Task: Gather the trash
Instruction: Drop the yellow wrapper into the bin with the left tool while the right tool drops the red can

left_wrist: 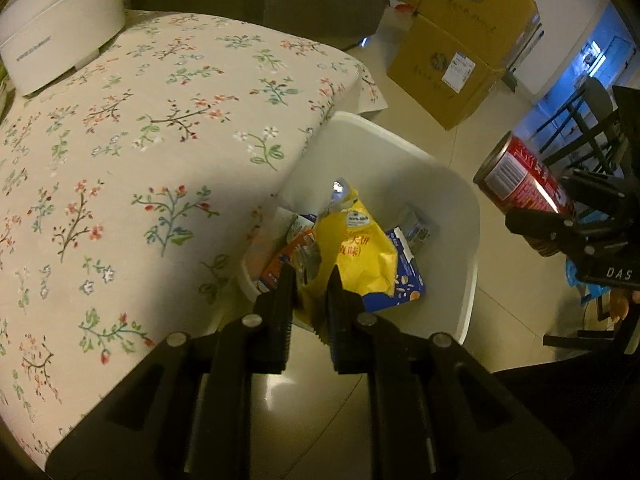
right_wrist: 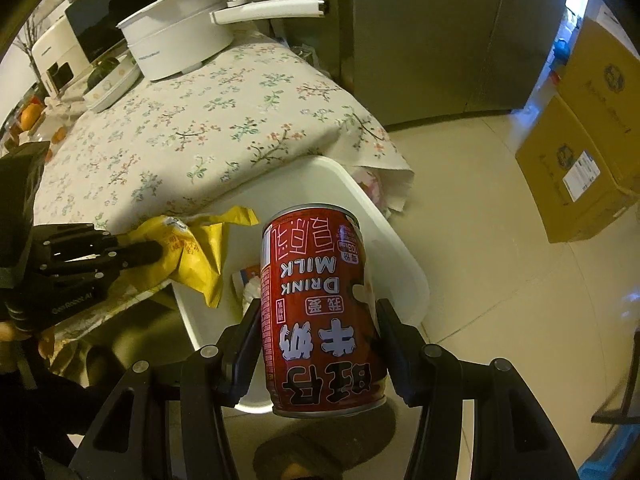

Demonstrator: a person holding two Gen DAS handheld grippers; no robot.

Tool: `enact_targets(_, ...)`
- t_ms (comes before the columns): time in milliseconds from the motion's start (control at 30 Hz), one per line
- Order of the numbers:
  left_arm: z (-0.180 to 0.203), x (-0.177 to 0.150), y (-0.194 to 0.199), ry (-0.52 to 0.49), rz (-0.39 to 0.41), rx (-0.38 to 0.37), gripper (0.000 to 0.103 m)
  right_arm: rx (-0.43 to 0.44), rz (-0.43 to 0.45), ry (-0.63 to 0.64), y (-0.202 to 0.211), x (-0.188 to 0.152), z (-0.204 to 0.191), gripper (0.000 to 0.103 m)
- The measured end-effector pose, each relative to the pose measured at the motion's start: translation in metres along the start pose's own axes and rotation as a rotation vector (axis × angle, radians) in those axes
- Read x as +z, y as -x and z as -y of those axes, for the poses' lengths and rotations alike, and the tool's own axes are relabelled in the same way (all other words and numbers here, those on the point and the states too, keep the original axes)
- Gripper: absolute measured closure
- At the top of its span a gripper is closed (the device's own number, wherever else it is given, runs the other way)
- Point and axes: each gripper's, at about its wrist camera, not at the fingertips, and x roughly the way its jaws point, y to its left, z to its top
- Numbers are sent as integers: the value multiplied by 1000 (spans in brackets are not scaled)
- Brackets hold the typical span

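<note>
My left gripper (left_wrist: 312,280) is shut on a crumpled yellow snack bag (left_wrist: 360,248) and holds it over the white trash bin (left_wrist: 472,240). The bin stands on the floor against the table's edge, with a blue carton (left_wrist: 404,276) and an orange carton (left_wrist: 284,260) inside. In the right wrist view, the left gripper (right_wrist: 154,254) pinches the same yellow bag (right_wrist: 204,252) at the bin's (right_wrist: 400,248) left side. My right gripper (right_wrist: 320,306) is shut on a red milk drink can (right_wrist: 320,320), tilted above the bin. From the left wrist view, that can (left_wrist: 516,176) and right gripper (left_wrist: 560,216) hang right of the bin.
A table with a floral cloth (left_wrist: 160,160) (right_wrist: 200,128) fills the left, with a white pot (right_wrist: 180,44) at its far end. Stacked cardboard boxes (left_wrist: 460,60) (right_wrist: 580,160) stand on the tiled floor. A grey fridge (right_wrist: 440,40) is behind, a dark chair (left_wrist: 580,128) at right.
</note>
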Motion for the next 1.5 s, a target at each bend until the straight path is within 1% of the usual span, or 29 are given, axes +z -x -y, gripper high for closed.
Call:
enact_targets(233,-4,3,-5,-17,5,-4,87,-17,-14,-15,-2,-5,5,47)
enact_targets(333,-1,3,-7,-29,-1,-12,82,-20,-15,-22,-1,-5,6,47)
enact_targets(433,1,5,-1,-27,9,-39,64,-19,-13,-24,0,-5,5,47)
enact_targets(467,0,5,2,-26,18,-43,53,-19,-13,-24,0,-4,4,47)
enact_targets(500,0,5,7,-26,32,-46,46,-20,-14,-24,0,-4,4,47)
enact_targets(533,-1,6,11,-26,41,-48,45,-20,-14,-24,0,-4,5,47)
enact_targets(667,-9,5,25,-10,53,-47,40,-22,-19,-22,0,-2,3,47)
enact_targets(800,-22,2,38,10,66,-26,34,-17,-27,-16,-3,1,-2,47)
enact_targets(900,-31,-2,49,30,81,-10,29,-11,-42,-3,-9,3,-10,47)
enact_targets(1000,-42,-6,62,52,99,-6,26,-4,-63,9,-17,6,-19,47)
enact_targets(1200,-61,-15,79,83,117,16,23,-8,-132,17,-43,10,-33,47)
enact_targets(1400,-76,-23,89,100,121,41,23,-21,-171,11,-57,13,-39,47)
enact_targets(1500,-82,-27,94,106,125,56,22,-18,-174,-11,-58,14,-38,47)
